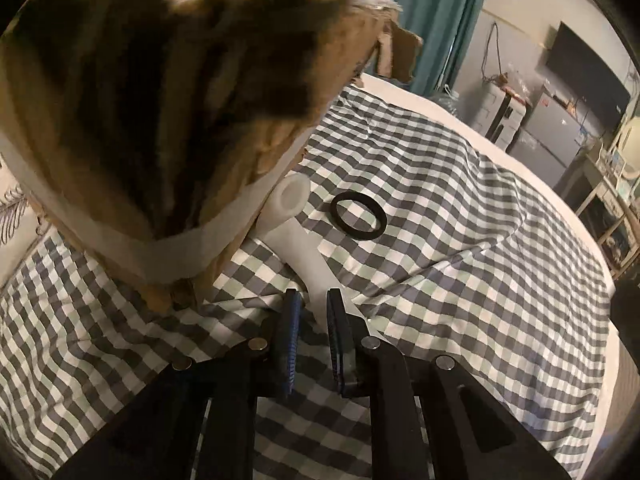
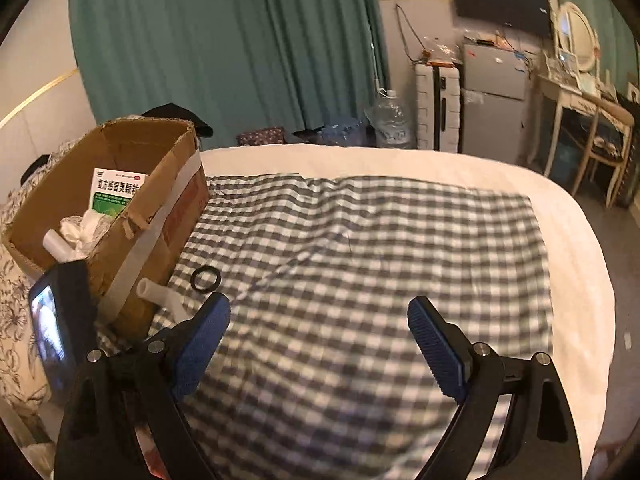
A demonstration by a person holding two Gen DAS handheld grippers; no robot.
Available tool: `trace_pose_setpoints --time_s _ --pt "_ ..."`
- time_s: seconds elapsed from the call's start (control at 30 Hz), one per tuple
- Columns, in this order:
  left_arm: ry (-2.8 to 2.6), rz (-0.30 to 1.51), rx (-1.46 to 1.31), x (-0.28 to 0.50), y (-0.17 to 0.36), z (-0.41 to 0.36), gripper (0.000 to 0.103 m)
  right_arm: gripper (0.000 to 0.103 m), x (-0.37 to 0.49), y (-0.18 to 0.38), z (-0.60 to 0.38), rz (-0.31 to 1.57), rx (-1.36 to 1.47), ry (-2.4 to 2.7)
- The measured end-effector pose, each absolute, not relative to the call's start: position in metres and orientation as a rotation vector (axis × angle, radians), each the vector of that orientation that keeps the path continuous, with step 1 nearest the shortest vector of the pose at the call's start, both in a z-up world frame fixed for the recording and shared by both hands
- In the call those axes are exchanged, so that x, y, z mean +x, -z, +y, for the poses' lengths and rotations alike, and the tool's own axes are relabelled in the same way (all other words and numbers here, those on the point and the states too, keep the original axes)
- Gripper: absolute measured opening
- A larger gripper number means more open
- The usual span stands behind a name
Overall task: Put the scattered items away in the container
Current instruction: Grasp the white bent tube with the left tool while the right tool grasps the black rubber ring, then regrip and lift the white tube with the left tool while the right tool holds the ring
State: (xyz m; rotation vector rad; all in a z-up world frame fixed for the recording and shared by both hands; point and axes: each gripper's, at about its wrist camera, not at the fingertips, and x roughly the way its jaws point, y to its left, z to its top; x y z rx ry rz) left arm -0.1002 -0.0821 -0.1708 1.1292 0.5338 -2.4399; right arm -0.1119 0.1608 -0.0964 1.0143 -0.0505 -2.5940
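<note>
My left gripper [image 1: 313,300] is shut on a white plastic pipe fitting [image 1: 298,236], held low over the checked cloth right beside the cardboard box [image 1: 160,100]. A black rubber ring [image 1: 359,216] lies on the cloth just right of the fitting. In the right wrist view the box [image 2: 120,184] stands at the left and holds a green medicine carton [image 2: 114,192], crumpled white material and a white tube. The fitting [image 2: 154,292] and ring [image 2: 206,279] show by the box's front corner. My right gripper [image 2: 320,320] is open and empty above the cloth.
The checked cloth [image 2: 360,260] covers a white bed [image 2: 580,280]. A phone [image 2: 48,336] on the left gripper shows at the left. Teal curtains [image 2: 224,40], a water bottle, a fridge [image 2: 494,100] and a dressing table stand beyond the bed.
</note>
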Motion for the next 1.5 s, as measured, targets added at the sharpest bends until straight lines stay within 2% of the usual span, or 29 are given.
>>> trace_pose_setpoints --time_s 0.1,0.13,0.17,0.2,0.23,0.27,0.3,0.37,0.47,0.67,0.7,0.77,0.83,1.13,1.23,1.4,1.5 --pt "2.420 0.592 1.093 -0.096 0.172 -0.084 0.020 0.091 -0.126 0.102 0.149 -0.024 1.004 2.556" --pt "2.416 0.597 1.074 -0.094 0.173 -0.083 0.031 0.091 -0.133 0.104 0.144 -0.012 1.005 2.538" --pt "2.403 0.583 1.053 -0.092 0.173 -0.082 0.048 0.091 -0.138 0.108 0.138 0.004 1.009 2.522" --pt "2.380 0.569 1.026 -0.090 0.173 -0.082 0.058 0.090 -0.144 0.111 0.132 0.023 1.010 2.508" --pt "2.351 0.570 1.003 -0.089 0.174 -0.084 0.076 0.088 -0.148 0.114 0.126 0.044 1.009 2.489" --pt "2.322 0.589 0.988 -0.087 0.176 -0.088 0.085 0.084 -0.153 0.117 0.118 0.067 1.003 2.471" --pt "2.298 0.632 0.981 -0.086 0.179 -0.093 0.088 0.079 -0.158 0.120 0.111 0.090 0.999 2.450" --pt "2.278 0.700 0.968 -0.086 0.182 -0.100 0.089 0.074 -0.165 0.126 0.097 0.130 0.994 2.420" --pt "2.289 0.662 0.955 -0.089 0.179 -0.095 0.089 0.064 -0.175 0.138 0.068 0.179 0.995 2.335" --pt "2.268 0.672 0.955 -0.092 0.183 -0.097 0.092 0.059 -0.181 0.150 0.015 0.355 1.002 2.200" --pt "2.257 0.653 0.963 -0.093 0.184 -0.096 0.093 0.044 -0.185 0.158 0.008 0.385 1.039 2.184" --pt "2.267 0.655 0.955 -0.093 0.183 -0.096 0.095 0.005 -0.193 0.172 0.005 0.395 1.119 2.172" --pt "2.269 0.658 0.966 -0.095 0.182 -0.096 0.098 0.004 -0.192 0.170 0.020 0.327 1.118 2.209" --pt "2.252 0.630 0.970 -0.099 0.179 -0.091 0.099 0.004 -0.159 0.141 0.093 0.351 1.086 2.492" --pt "2.260 0.629 0.968 -0.098 0.177 -0.079 0.099 0.004 -0.155 0.142 0.113 0.281 1.105 2.528" --pt "2.261 0.588 0.974 -0.126 0.179 -0.053 0.103 0.004 -0.153 0.148 0.127 0.227 1.111 2.550" --pt "2.281 0.600 0.884 -0.150 0.174 -0.055 0.103 0.004 -0.154 0.154 0.135 0.166 1.120 2.541"
